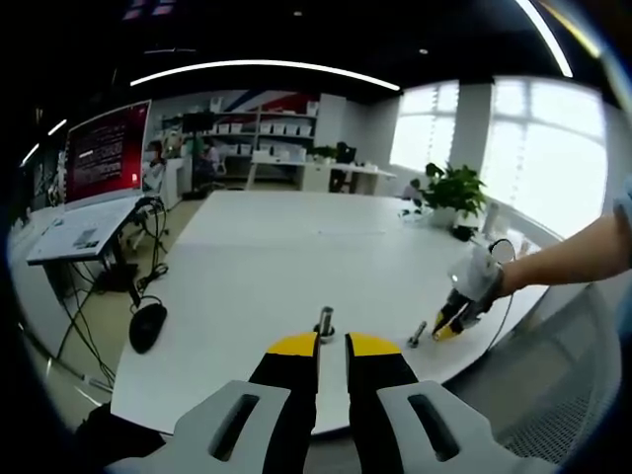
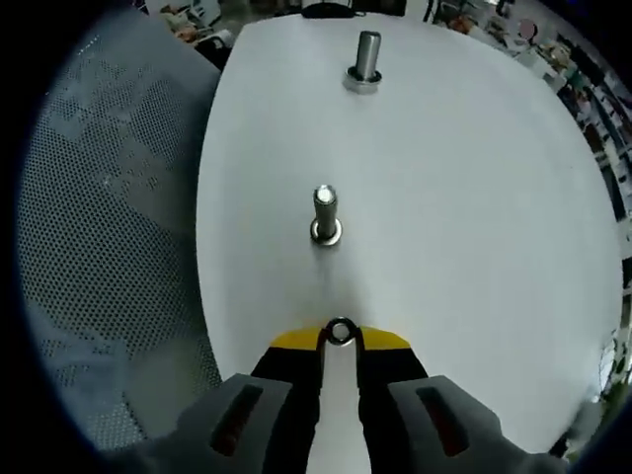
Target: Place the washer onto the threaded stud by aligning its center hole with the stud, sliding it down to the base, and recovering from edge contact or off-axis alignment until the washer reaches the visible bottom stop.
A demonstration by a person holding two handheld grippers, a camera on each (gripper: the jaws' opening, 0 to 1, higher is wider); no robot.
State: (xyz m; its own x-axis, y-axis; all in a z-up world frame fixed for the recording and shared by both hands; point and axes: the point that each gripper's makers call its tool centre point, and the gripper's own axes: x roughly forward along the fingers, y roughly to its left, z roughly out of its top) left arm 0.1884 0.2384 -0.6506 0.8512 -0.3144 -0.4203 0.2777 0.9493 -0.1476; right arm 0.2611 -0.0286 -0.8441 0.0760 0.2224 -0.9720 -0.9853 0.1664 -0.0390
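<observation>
My right gripper (image 2: 341, 336) is shut on a small metal washer (image 2: 341, 332), pinched at the yellow tips, low over the white table (image 2: 474, 247). A threaded stud (image 2: 326, 210) stands upright a short way ahead of the washer, with a ring-shaped base. Farther ahead stands a second stud (image 2: 366, 56). In the left gripper view, my left gripper (image 1: 331, 346) has a narrow gap with nothing in it, just short of one stud (image 1: 324, 321). To its right, a gloved hand holds the right gripper (image 1: 454, 321) beside the other stud (image 1: 417, 334).
A grey mesh chair (image 2: 109, 217) sits close against the table's curved edge. A potted plant (image 1: 454, 193) stands at the far right of the table (image 1: 267, 257). A side desk with a red screen (image 1: 107, 148) and cables is off to the left.
</observation>
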